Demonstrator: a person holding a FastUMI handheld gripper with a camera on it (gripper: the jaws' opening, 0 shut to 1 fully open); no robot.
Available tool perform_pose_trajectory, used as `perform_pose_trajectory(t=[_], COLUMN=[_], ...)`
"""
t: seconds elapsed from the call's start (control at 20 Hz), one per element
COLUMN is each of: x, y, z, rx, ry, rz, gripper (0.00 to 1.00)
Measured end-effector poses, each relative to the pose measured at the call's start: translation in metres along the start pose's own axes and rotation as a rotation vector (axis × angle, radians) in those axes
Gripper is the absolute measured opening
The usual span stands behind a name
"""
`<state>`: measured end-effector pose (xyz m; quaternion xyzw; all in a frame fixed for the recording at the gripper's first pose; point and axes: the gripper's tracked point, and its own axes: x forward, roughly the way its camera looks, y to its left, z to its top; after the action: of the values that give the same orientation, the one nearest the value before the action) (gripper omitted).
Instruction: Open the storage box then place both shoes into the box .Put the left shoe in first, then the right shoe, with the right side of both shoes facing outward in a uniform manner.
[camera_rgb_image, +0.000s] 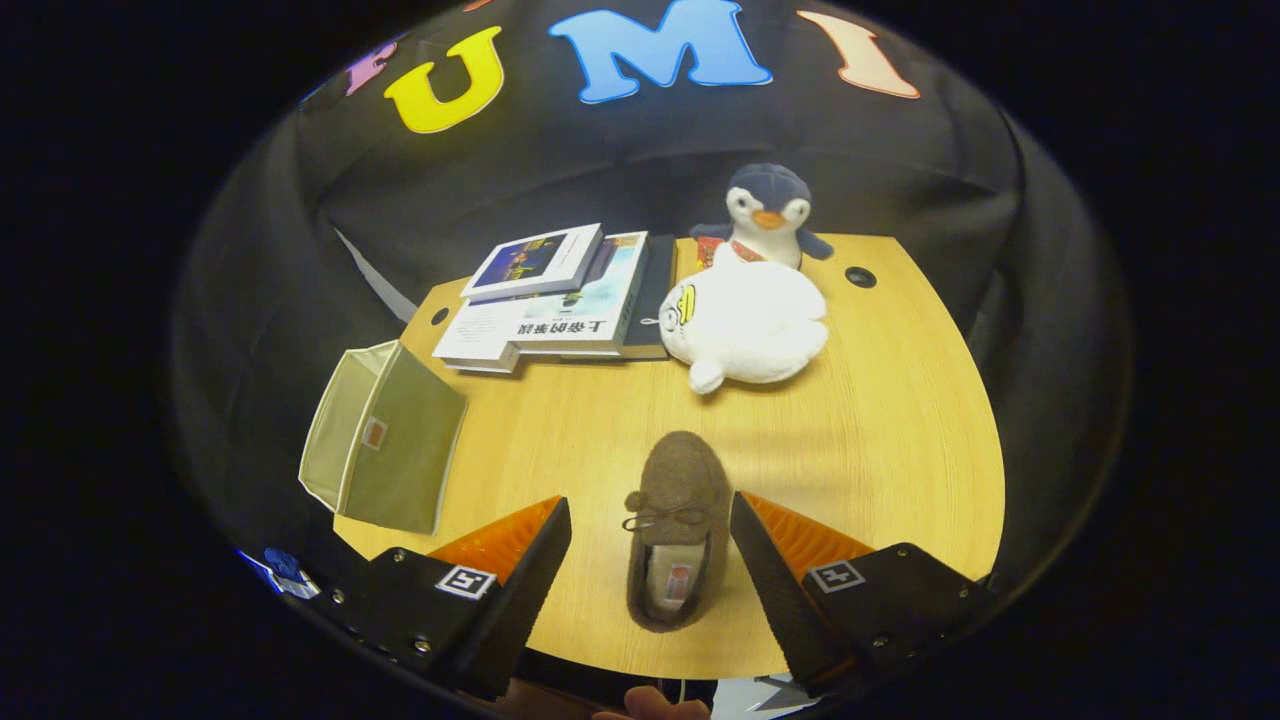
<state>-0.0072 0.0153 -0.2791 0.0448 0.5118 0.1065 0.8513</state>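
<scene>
Brown shoe (678, 530) lies on the worktop (900, 450), toe pointing away, between the fingers of the tongs (650, 540). Tongs spread wide, touching nothing, seemingly lined up to straddle it. Storage box (385, 450) sits at the worktop's left edge, beyond the left finger. Books (560, 300) and soft toys (745, 320) further back.

Brown shoe (678, 525) flat on table; storage box (385, 452) open.
</scene>
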Motion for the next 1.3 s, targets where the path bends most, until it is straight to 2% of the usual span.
perform_pose_trajectory(t=[0.4, 0.7, 0.75, 0.85, 1.0, 1.05, 1.1, 1.15, 1.3], x=[0.052, 0.101, 0.109, 0.118, 0.120, 0.113, 0.115, 0.113, 0.094], y=[-0.039, -0.066, -0.068, -0.061, -0.050, -0.056, -0.062, -0.067, -0.049], z=[-0.078, -0.085, -0.082, -0.081, -0.082, -0.075, -0.077, -0.073, -0.064], rx=[-0.009, -0.046, -0.048, -0.025, -0.007, -0.003, 0.000, 0.003, 0.067], ry=[0.199, 0.268, 0.271, 0.284, 0.303, 0.293, 0.292, 0.286, 0.289], rz=[-0.027, -0.089, -0.091, -0.041, 0.017, -0.003, -0.033, -0.063, -0.011], gripper=[0.98, 0.93, 0.85, 0.80, 0.41, 0.28, 0.11, 0.01, 0.01])
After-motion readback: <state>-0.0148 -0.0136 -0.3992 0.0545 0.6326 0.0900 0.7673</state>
